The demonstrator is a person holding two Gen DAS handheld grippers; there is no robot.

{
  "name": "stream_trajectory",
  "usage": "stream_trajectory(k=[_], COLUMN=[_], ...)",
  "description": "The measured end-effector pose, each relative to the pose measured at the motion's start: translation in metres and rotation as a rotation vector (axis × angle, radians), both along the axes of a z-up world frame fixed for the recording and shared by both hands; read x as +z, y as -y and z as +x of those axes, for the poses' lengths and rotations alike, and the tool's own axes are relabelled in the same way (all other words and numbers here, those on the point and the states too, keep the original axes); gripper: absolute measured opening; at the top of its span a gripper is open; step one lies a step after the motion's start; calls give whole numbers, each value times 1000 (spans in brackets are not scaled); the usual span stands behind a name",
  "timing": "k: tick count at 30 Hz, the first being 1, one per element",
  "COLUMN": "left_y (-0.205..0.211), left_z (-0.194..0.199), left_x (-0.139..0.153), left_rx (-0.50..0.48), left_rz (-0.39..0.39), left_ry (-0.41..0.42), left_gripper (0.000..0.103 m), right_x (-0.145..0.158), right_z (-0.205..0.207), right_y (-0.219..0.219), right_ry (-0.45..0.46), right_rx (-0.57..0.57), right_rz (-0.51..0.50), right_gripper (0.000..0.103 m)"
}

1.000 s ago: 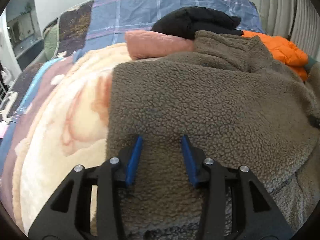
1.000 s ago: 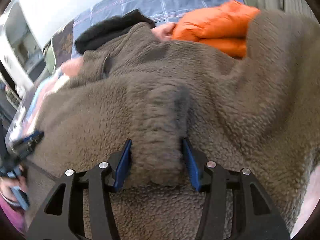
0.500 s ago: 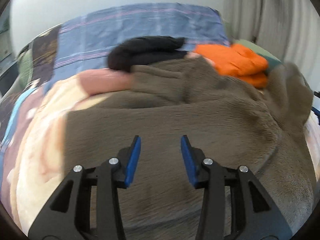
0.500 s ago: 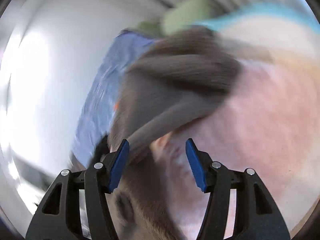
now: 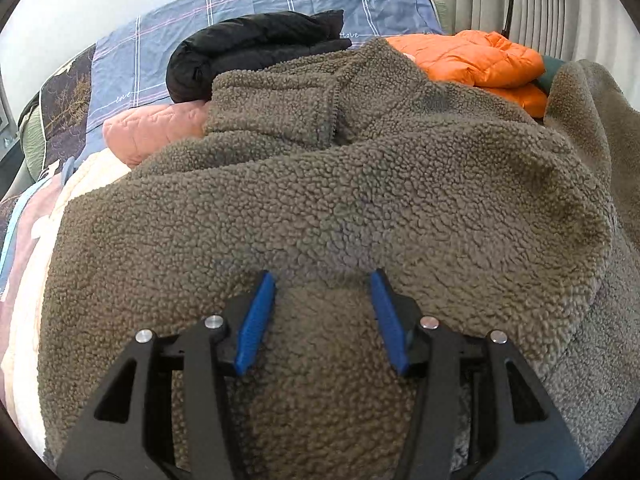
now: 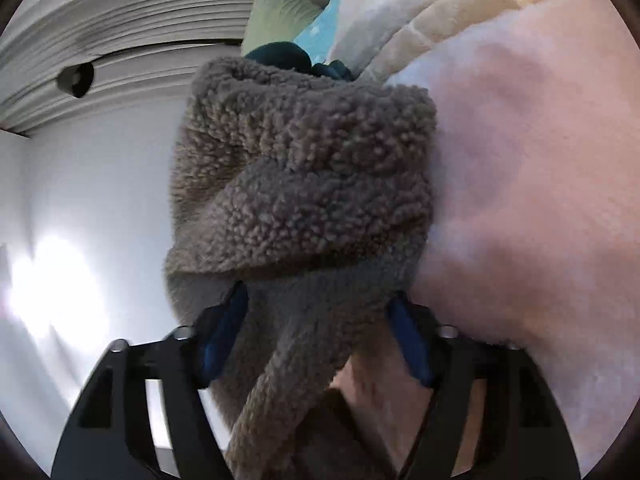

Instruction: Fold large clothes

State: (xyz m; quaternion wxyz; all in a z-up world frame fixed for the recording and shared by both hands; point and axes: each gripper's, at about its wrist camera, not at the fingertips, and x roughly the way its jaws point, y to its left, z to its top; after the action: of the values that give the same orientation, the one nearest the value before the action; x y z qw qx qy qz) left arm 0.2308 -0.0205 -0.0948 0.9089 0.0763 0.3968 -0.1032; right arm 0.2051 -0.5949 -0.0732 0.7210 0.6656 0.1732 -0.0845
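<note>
A large grey-brown fleece jacket [image 5: 360, 184] lies spread on the bed, collar and zip toward the far side. My left gripper [image 5: 322, 280] is open, its blue fingers resting on the fleece near its lower part, with fleece between them. In the right wrist view my right gripper [image 6: 316, 300] is open, turned sideways, with a bunched sleeve or edge of the fleece [image 6: 304, 176] lying between its wide-apart fingers. Both blue pads are partly hidden by the fleece.
A folded black garment [image 5: 256, 52], a pink one [image 5: 152, 136] and an orange puffer jacket [image 5: 480, 60] lie at the far side of the bed on a blue plaid sheet [image 5: 248, 4]. A cream and pink blanket [image 5: 28, 280] covers the bed. Curtains [image 5: 540, 4] hang at right.
My right gripper swung from over the jacket's middle out to its right side and turned sideways. My left gripper rose, then came back down onto the fleece.
</note>
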Motion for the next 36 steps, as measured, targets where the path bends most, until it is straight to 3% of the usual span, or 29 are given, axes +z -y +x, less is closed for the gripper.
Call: stream_trajectory(k=[1, 3, 7, 10, 14, 16, 18, 21, 24, 27, 30, 34, 35, 36], left_y=[-1, -4, -11, -22, -75, -109, -140, -166, -170, -158, -132, -115, -112, -112], left_z=[0, 1, 1, -3, -18, -28, -40, -52, -51, -39, -19, 6, 12, 18], left_x=[0, -1, -1, 5, 32, 51, 67, 70, 55, 47, 45, 33, 29, 25], left_rx=[0, 0, 1, 6, 81, 102, 97, 59, 43, 28, -47, 22, 34, 54], left_rz=[-6, -25, -83, -162, -379, -466, -542, -621, -637, -633, -636, -480, -478, -487], left_ry=[0, -2, -7, -4, 25, 53, 83, 70, -7, -69, -129, -175, -191, -197], left_gripper=[52, 52, 52, 52, 63, 67, 75, 83, 84, 84, 90, 91, 90, 70], right_x=[13, 47, 115, 172, 187, 178, 139, 78, 45, 51, 62, 64, 62, 59], right_z=[1, -5, -3, 10, 26, 35, 41, 36, 9, -17, -14, -23, -26, -28], right_y=[-2, -17, -68, -160, -283, -344, -410, -456, -463, -458, -445, -422, -415, -412], right_ry=[-1, 22, 156, 247, 328, 321, 226, 72, 31, 37, 24, 14, 9, 3], right_rx=[15, 27, 139, 314, 588, 761, 980, 1189, 1251, 1246, 1193, 1151, 1142, 1136], right_rz=[-57, -205, -402, -642, -889, -1032, -1158, -1185, -1168, -1150, -1152, -1150, -1143, -1137], right_gripper=[18, 18, 18, 18, 18, 27, 43, 44, 44, 46, 58, 58, 58, 58])
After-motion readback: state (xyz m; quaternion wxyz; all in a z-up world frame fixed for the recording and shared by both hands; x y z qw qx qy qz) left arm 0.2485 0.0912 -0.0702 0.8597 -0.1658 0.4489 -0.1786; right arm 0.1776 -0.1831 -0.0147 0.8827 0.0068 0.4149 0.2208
